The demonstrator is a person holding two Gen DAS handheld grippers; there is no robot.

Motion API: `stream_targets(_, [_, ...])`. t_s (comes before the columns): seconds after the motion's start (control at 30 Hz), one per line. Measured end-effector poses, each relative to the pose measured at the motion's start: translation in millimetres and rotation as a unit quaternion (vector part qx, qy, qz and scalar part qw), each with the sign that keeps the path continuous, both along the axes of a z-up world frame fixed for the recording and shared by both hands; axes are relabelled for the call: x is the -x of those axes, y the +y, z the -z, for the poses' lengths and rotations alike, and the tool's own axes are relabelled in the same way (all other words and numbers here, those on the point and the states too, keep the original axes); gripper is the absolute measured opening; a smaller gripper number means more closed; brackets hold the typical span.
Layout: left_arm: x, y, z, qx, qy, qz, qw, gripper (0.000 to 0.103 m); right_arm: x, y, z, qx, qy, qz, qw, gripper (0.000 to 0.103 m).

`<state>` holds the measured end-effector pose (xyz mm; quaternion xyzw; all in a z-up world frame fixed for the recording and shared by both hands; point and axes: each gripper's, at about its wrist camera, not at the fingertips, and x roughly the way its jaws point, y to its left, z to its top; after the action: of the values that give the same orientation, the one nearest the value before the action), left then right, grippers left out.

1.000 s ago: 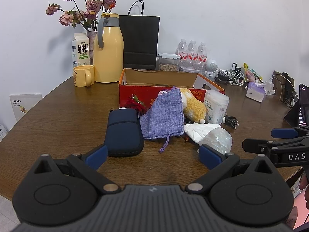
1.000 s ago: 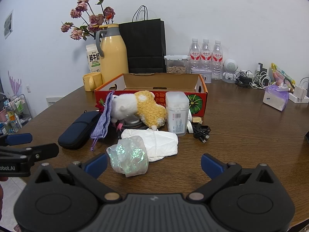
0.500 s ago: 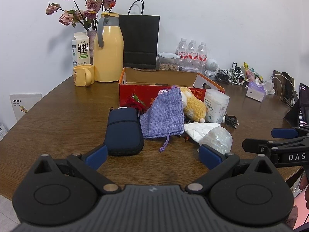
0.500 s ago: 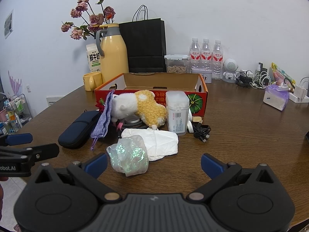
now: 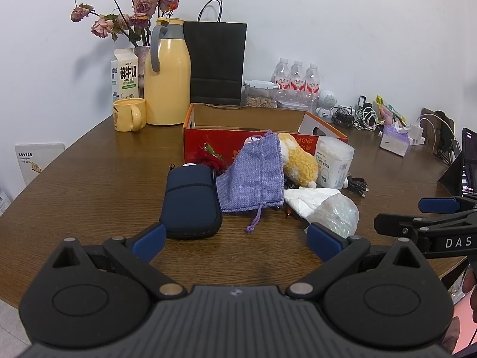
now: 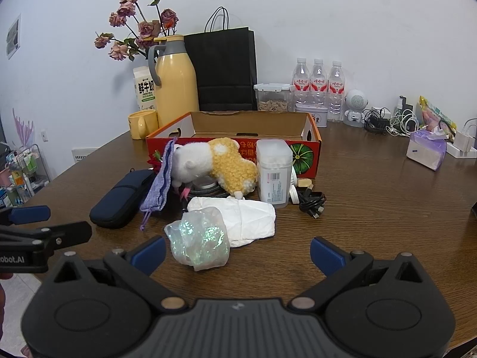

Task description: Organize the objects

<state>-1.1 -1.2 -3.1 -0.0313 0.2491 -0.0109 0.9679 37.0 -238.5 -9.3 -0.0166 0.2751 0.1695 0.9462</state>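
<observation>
Loose objects lie heaped on the table (image 6: 372, 223) before the empty cardboard box (image 6: 247, 125). Judged best practice: start with the nearest item, the iridescent crumpled wrap (image 6: 198, 238), closing on its bulk, then lift it clear over the box's near wall. Left gripper (image 5: 235, 240) and right gripper (image 6: 237, 252) both hover near the table edge, jaws spread wide, grasping nothing, touching nothing.

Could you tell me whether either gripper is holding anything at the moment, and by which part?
Nothing is held: the left gripper and right gripper are both open over the table.
</observation>
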Motion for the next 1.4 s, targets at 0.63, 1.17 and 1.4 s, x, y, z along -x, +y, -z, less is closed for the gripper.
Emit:
stream_targets(0.63, [0.7, 0.2, 1.0, -0.001, 0.000, 0.000, 1.0000, 0.103, 0.5, 1.5, -0.1, 0.001, 0.000, 0.000, 1.000, 0.103])
stream_targets(1.17, [0.3, 0.3, 0.7, 0.000, 0.001, -0.001, 1.0000, 0.103, -0.1, 1.7, -1.0, 0.002, 0.001, 0.000, 1.000, 0.103])
stream_targets(1.4, [0.7, 0.9, 3.6, 0.000, 0.003, -0.001, 1.0000, 0.103, -3.0, 6.7, 0.8, 0.002, 0.003, -0.002, 1.000, 0.103])
